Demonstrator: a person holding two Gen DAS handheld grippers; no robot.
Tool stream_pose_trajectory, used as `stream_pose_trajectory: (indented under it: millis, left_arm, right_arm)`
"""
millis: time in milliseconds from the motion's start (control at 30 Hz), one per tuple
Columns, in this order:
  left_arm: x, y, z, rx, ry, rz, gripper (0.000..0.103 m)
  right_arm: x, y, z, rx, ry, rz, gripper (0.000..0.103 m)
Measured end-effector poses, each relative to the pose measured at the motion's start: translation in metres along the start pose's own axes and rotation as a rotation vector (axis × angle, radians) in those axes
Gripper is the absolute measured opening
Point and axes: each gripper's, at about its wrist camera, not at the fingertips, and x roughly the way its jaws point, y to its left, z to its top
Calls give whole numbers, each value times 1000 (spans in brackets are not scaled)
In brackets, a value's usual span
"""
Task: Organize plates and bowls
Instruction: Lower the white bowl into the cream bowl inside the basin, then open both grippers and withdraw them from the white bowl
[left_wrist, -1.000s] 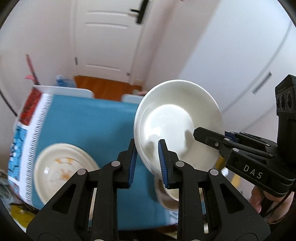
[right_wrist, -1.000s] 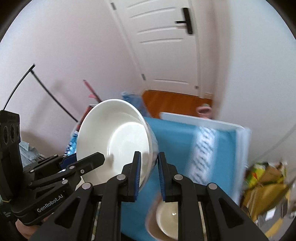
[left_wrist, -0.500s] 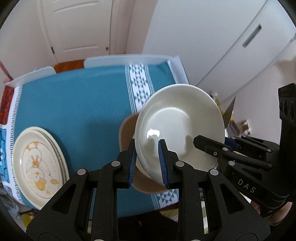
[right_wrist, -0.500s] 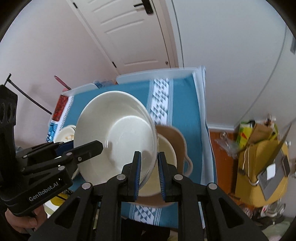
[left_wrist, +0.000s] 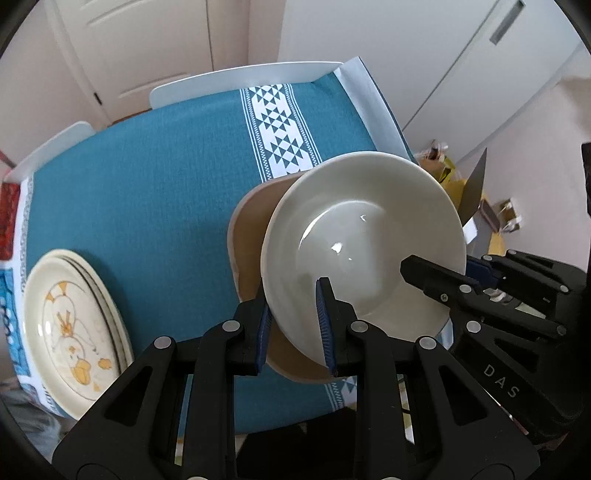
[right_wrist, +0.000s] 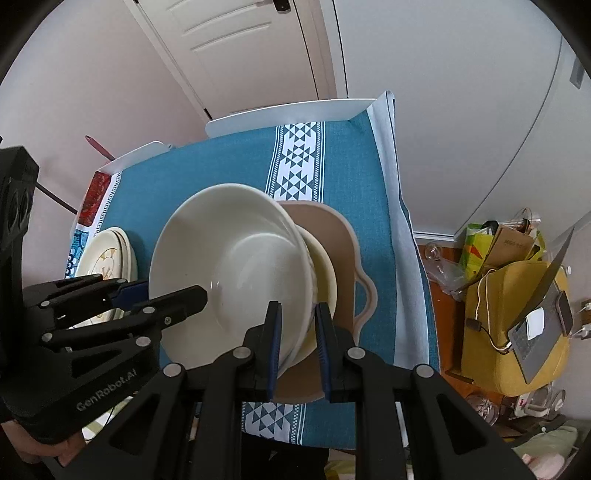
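A large white bowl (left_wrist: 362, 236) (right_wrist: 236, 273) is held by both grippers, one on each side of its rim. My left gripper (left_wrist: 293, 325) is shut on its left rim. My right gripper (right_wrist: 297, 345) is shut on its right rim. The bowl hangs just above a tan handled dish (right_wrist: 340, 243) (left_wrist: 247, 236) that holds a cream bowl (right_wrist: 325, 266). A stack of cream plates with a yellow duck print (left_wrist: 74, 332) (right_wrist: 107, 254) lies at the table's left edge.
The table wears a teal cloth (left_wrist: 147, 177) with a white patterned stripe (right_wrist: 299, 162). White chairs (left_wrist: 243, 79) stand at the far side. A yellow chair with a laptop (right_wrist: 532, 325) and bags stand right of the table.
Both grippers have carried the white bowl lower and closer over the tan dish. The views have tilted down further toward the table.
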Motion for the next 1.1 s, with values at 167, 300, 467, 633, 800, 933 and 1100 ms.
stream_pose_trajectory:
  millis: [167, 300, 467, 633, 800, 933, 1100]
  left_arm:
    - [4, -7, 3, 42, 14, 49, 20]
    - [7, -9, 2, 57, 20, 60, 20]
    - [9, -10, 2, 71, 21, 72, 20]
    - [9, -14, 0, 101, 10, 102, 20]
    - [8, -13, -1, 100, 2, 105, 20]
    - [7, -13, -2, 105, -7, 109, 20]
    - [3, -13, -4, 100, -16, 102, 20]
  right_arm:
    - [5, -2, -2, 8, 14, -11, 17]
    - [7, -4, -2, 19, 13, -17, 17]
    - [8, -3, -2, 20, 9, -28, 17]
    - [8, -4, -2, 27, 5, -33, 17]
    - [8, -5, -3, 36, 0, -26, 17]
    - [8, -7, -4, 38, -1, -23, 17]
    - [8, -8, -4, 40, -4, -18, 17]
